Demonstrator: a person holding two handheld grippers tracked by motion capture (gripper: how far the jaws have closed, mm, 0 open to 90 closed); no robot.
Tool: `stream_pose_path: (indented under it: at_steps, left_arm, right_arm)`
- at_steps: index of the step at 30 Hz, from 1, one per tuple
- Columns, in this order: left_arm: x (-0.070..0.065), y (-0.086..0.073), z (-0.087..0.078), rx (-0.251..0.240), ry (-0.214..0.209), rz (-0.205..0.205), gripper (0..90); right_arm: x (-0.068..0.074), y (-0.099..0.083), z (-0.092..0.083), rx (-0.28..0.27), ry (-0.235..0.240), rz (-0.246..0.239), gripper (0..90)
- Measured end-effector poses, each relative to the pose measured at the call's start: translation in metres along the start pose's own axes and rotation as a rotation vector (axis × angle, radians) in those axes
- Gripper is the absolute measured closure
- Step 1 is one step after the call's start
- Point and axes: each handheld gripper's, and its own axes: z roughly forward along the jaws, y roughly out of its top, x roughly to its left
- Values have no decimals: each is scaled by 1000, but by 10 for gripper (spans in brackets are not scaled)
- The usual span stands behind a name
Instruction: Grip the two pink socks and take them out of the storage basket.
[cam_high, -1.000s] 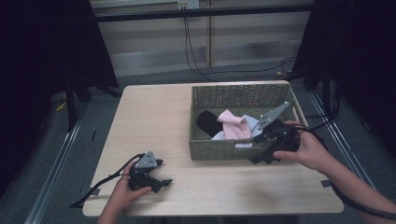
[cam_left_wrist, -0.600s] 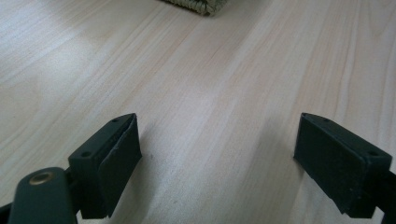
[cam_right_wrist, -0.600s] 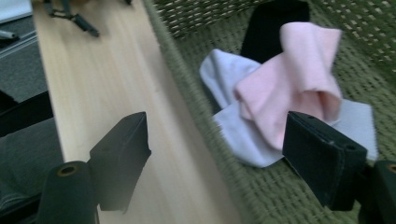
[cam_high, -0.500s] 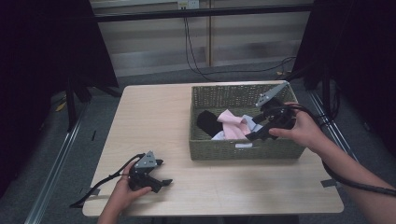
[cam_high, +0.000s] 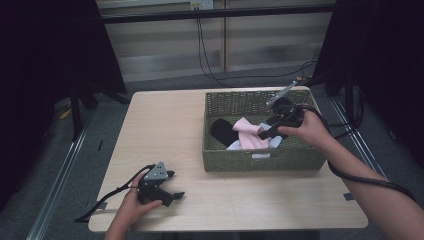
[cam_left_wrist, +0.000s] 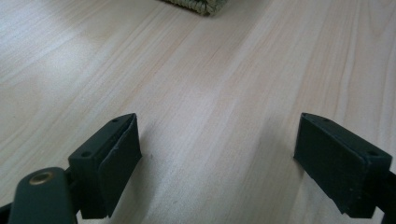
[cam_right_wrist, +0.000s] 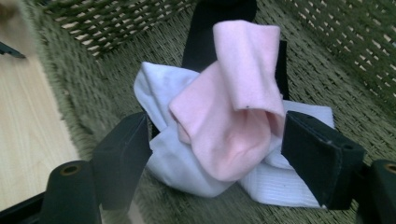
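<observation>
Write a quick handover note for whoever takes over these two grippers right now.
Right hand-held gripper: open, inside the basket, jaws either side of the pink sock; nothing gripped yet.
Left hand-held gripper: open, low over bare table near the front left.
Pink sock lies on top of a white sock and a black sock, all in the basket.
Done: nothing taken out.
Left: probably close on the pink sock and lift it out.

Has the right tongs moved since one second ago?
Yes. The right tongs moved from the basket's front wall farther back, over its inside.
</observation>
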Motion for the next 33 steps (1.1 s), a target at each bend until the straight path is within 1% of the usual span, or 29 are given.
stream_pose_path:
  at_steps: [1,3,6,9,11,13,16,21,26,27,28,31,33]
  left_arm:
    - [0,0,0,0,0,0,137]
    - [0,0,0,0,0,0,138]
    - [0,0,0,0,0,0,138]
    - [0,0,0,-1,0,0,137]
    - [0,0,0,-3,-1,-1,138]
    - [0,0,0,-5,-2,-1,138]
    - [0,0,0,0,0,0,138]
    - [0,0,0,-4,-2,-1,138]
    - [0,0,0,-4,-2,-2,138]
    - [0,0,0,-4,-2,-2,138]
    - [0,0,0,-2,-1,0,138]
    - [0,0,0,-4,0,-3,138]
    - [0,0,0,-3,0,-3,138]
  right_arm:
    - [-2,0,3,11,-8,-3,232]
    - [-3,2,9,17,-14,7,233]
    - [-5,4,15,29,-32,0,234]
    - [-8,6,21,38,-28,0,236]
    - [-9,9,24,39,-36,4,237]
    - [-10,12,27,38,-36,4,239]
    - [-12,15,32,50,-50,-10,241]
    - [-14,21,41,65,-66,-20,248]
    - [-17,25,50,77,-77,-30,307]
    - [-18,25,52,81,-76,-25,318]
    - [-20,25,55,91,-71,-30,347]
    - [-24,25,61,99,-76,-21,386]
    - [-26,25,64,109,-68,-24,474]
